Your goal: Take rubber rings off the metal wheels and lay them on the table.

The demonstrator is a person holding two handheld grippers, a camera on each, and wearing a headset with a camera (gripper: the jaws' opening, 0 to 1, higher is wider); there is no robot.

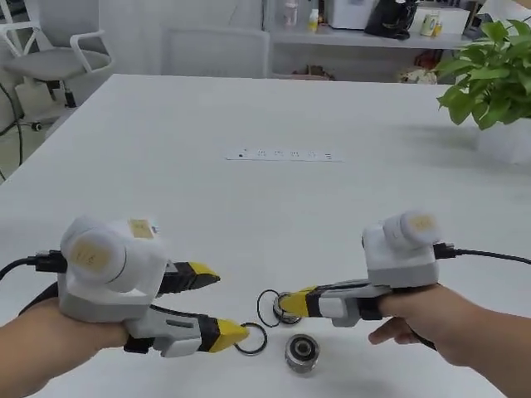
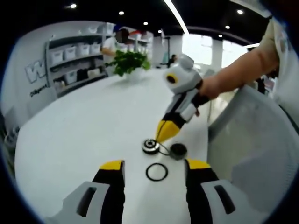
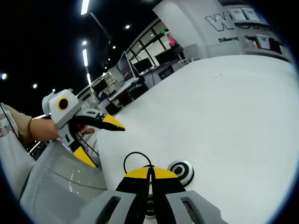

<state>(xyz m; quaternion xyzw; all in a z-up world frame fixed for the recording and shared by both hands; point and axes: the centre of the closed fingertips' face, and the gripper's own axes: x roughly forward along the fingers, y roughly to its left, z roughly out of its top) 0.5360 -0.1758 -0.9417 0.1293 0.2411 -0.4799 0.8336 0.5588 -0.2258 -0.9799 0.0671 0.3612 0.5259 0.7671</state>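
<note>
Nearest to me, the left claw [image 1: 222, 303] stands wide and holds nothing. A loose ring [image 1: 251, 338] lies flat on the white tabletop [image 1: 249, 215] just off its lower tip; in the left gripper view that ring sits squarely between the jaws. Across from it, my right claw [image 1: 294, 305] is pinched narrow on a second rubber ring [image 1: 267, 308], which loops out from the tips towards the left claw, while the metal wheel [image 1: 287, 315] it belongs to sits right under those tips. I judge this ring half-peeled, so the coming pull turns on drawing it sideways away from the wheel, and the right hand is the one placed for it. Another wheel [image 1: 302, 351] stands just beside, nearer me and closer to the right hand; I cannot tell whether it wears a ring. For writing, the right gripper view shows a large "W" [image 3: 213, 20] on the far wall with a line beneath that begins "Diligent"; the rest is too small to read.
</note>
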